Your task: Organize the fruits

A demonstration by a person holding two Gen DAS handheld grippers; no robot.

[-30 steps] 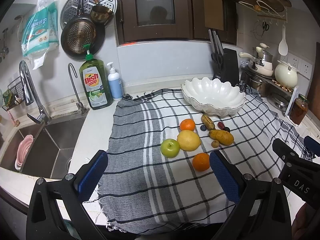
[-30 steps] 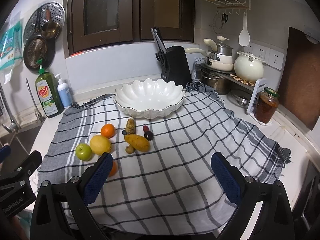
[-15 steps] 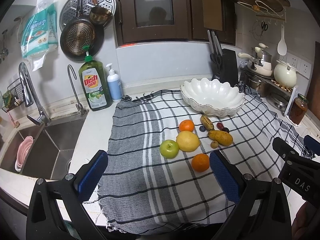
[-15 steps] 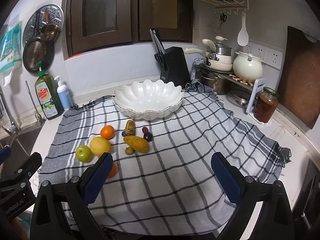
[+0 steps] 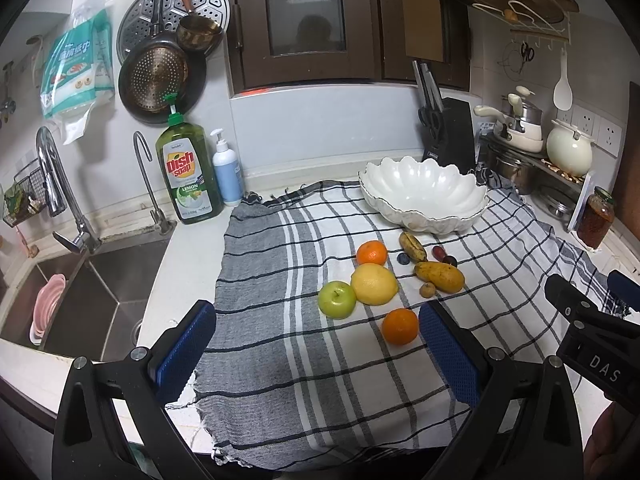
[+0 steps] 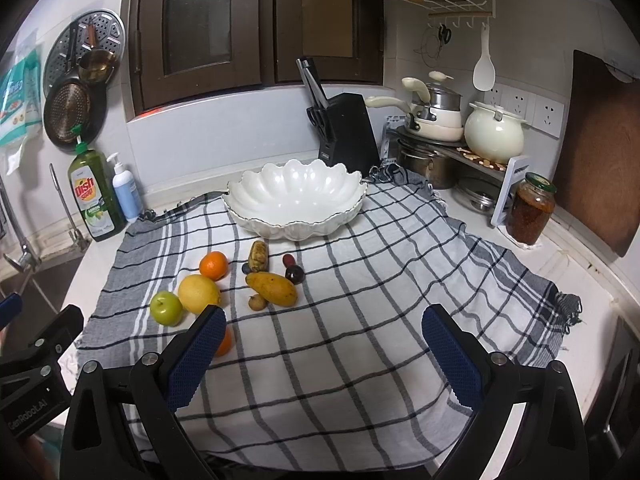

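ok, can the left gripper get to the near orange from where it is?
Probably yes. The left gripper is open, and the near orange lies alone on the checked cloth just inside its right finger, with nothing between them.

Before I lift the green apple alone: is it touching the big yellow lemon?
Touching. In the left wrist view the green apple presses against the yellow lemon, with no cloth visible between them.

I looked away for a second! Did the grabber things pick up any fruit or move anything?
No. Nothing was picked up or moved. The left gripper and right gripper stay open and empty above the cloth. The view crept only slightly. The fruits, like the green apple, lie where they were, and the white bowl stays empty.
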